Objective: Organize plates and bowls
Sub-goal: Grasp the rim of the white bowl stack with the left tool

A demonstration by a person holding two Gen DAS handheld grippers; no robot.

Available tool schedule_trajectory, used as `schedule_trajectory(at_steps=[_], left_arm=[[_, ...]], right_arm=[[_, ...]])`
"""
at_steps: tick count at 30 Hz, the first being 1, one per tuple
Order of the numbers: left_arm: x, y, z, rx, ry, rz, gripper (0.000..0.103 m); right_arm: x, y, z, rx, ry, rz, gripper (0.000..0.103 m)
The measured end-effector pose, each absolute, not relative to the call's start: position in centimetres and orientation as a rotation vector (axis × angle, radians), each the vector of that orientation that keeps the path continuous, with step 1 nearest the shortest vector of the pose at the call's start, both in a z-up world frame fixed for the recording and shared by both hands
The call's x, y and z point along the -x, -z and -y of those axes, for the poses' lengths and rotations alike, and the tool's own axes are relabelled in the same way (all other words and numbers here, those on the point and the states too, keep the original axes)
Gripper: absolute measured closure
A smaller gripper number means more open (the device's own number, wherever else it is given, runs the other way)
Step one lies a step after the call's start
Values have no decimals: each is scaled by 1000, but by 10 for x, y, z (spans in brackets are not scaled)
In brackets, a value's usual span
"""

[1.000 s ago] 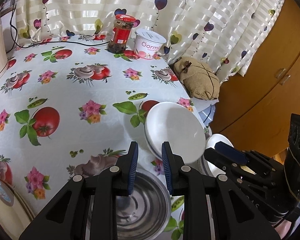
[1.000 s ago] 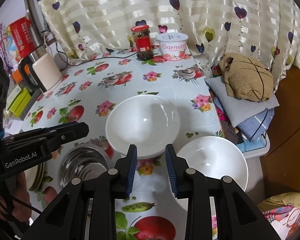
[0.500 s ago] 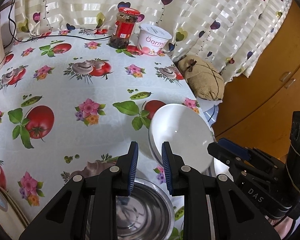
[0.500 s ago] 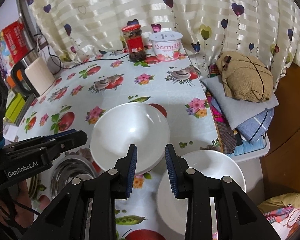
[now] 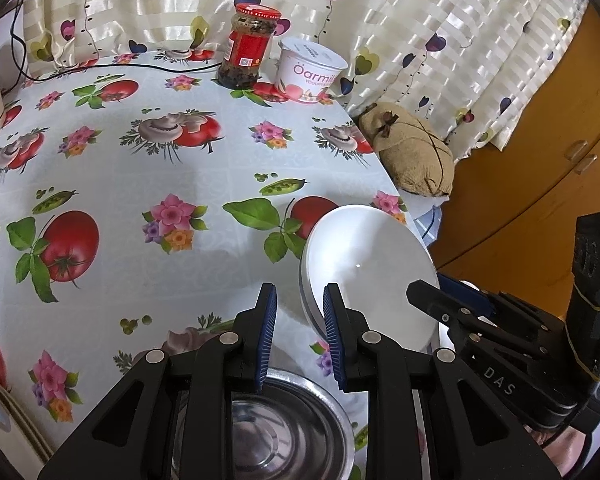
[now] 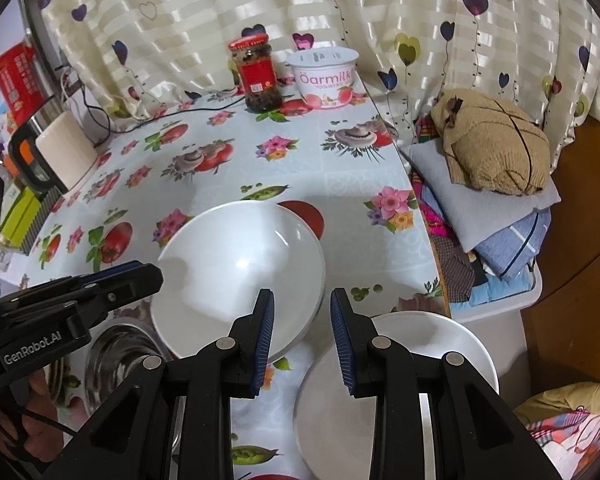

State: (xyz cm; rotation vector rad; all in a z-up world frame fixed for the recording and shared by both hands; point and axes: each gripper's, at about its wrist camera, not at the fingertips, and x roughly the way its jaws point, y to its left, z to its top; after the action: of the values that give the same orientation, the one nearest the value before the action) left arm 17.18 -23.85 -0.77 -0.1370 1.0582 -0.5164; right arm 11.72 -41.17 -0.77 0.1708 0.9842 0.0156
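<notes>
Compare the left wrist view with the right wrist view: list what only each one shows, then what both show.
Only the left wrist view: the wooden cabinet doors with their handles and a stack of plates at the lower left edge.

Only the right wrist view: a second white bowl at the table's near right corner, the kettle, the red box and the folded fabrics under the brown bundle.

Both: the red-lidded jar, the yogurt tub, the brown bundle, the stacked white bowls, the steel bowl, and each claw, left claw and right claw, with nothing between the pads.
</notes>
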Motion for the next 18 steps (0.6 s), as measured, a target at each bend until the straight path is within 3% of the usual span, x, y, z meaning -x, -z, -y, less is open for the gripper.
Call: schedule_trajectory(at_steps=[6, 18], left_arm=[[-173, 12, 244, 127, 528, -1074, 79], [-170, 12, 250, 110, 549, -1078, 79]], right_arm=[[-121, 13, 412, -176, -21, -997, 85], [-123, 14, 413, -183, -27, -995, 87]])
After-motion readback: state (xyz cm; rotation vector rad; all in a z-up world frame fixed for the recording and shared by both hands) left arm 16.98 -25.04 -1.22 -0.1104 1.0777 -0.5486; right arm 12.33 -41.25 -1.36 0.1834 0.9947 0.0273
